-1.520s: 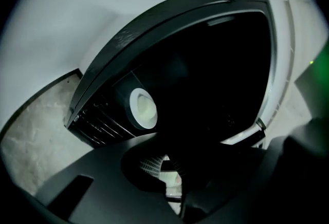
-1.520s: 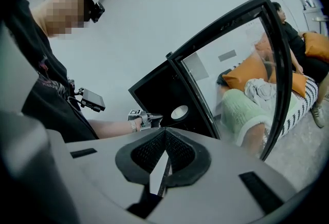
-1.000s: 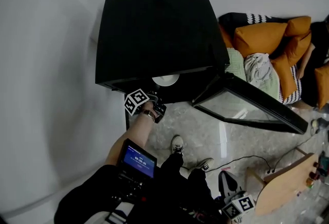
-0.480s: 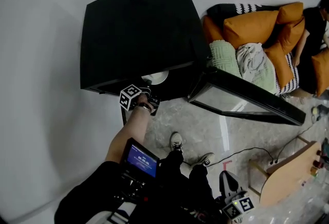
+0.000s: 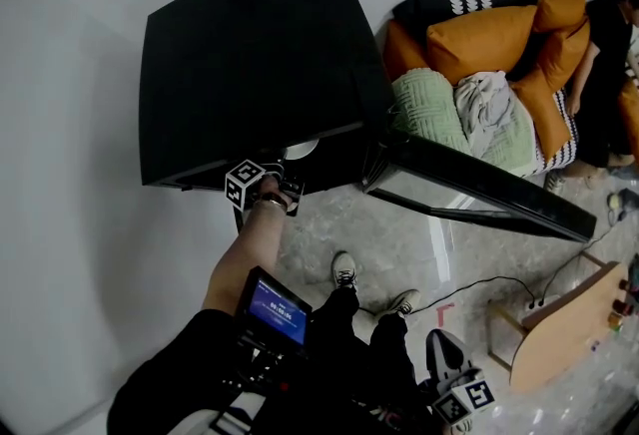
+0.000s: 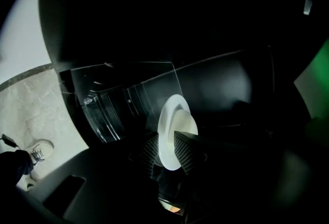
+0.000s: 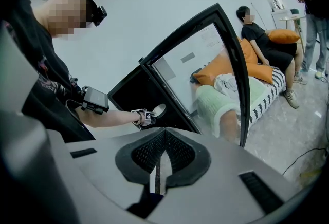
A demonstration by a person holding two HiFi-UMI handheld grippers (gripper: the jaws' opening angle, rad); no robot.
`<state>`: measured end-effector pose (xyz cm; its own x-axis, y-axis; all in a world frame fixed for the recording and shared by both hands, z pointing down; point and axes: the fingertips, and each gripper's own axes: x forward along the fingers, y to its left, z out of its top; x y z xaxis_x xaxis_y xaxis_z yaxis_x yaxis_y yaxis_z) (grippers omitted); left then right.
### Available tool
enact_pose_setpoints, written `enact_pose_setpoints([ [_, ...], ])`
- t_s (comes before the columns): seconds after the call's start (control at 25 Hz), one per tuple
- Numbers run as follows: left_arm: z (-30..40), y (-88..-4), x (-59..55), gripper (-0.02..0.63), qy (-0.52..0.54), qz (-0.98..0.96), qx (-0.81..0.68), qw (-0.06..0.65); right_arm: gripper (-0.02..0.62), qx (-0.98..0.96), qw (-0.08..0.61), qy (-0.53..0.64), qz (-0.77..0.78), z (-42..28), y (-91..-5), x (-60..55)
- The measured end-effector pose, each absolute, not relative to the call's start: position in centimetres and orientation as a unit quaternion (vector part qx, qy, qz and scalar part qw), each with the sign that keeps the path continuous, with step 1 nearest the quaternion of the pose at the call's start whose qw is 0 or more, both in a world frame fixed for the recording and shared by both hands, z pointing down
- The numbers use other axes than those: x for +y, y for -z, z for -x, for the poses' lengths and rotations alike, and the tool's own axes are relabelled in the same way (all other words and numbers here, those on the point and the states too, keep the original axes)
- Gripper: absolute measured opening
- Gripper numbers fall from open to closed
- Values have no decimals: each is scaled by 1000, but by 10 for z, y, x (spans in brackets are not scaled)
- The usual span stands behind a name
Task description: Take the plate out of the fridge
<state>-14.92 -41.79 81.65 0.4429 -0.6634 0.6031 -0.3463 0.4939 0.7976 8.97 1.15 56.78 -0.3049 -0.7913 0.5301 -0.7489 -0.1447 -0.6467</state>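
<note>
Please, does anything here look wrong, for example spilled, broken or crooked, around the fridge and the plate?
Nothing stands out. The plate looks whole, held by its rim in the left gripper at the mouth of the fridge. The door stands wide open, and no spill shows on the floor.

- Plate [image 6: 174, 117]: lower rim is covered by the pads of the left hand-held gripper [image 6: 165, 152], which are pressed on it. In the head view only a pale sliver is shown under the fridge [image 5: 250, 54] top.
- Fridge interior: lost in darkness, so the shelves cannot be counted.
- Right hand-held gripper [image 7: 163, 152]: cut off by the head view's bottom edge, with little more than its marker cube shown.
- Seated person [image 5: 607, 54]: cropped by the right edge.
- Wooden board [image 5: 559, 338]: cropped by the right edge. The items on it are too small to be told.
- Shoe [image 6: 40, 150]: partly covered.
</note>
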Motion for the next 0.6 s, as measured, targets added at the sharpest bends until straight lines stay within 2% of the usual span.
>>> enact_pose_setpoints([
  [0.2,147,-819,-422,89,122,-499,-507,692,6,651,21,480,588,-89,-571,10],
  [0.24,147,-820,-421,74,120,-496,-509,693,6,650,20,482,587,-89,-573,10],
  [0.28,148,-822,-420,31,118,-493,-511,694,6,649,20,484,586,-88,-574,10],
  [0.6,146,-821,-413,31,111,-489,-523,689,6,653,15,486,580,-86,-575,7],
])
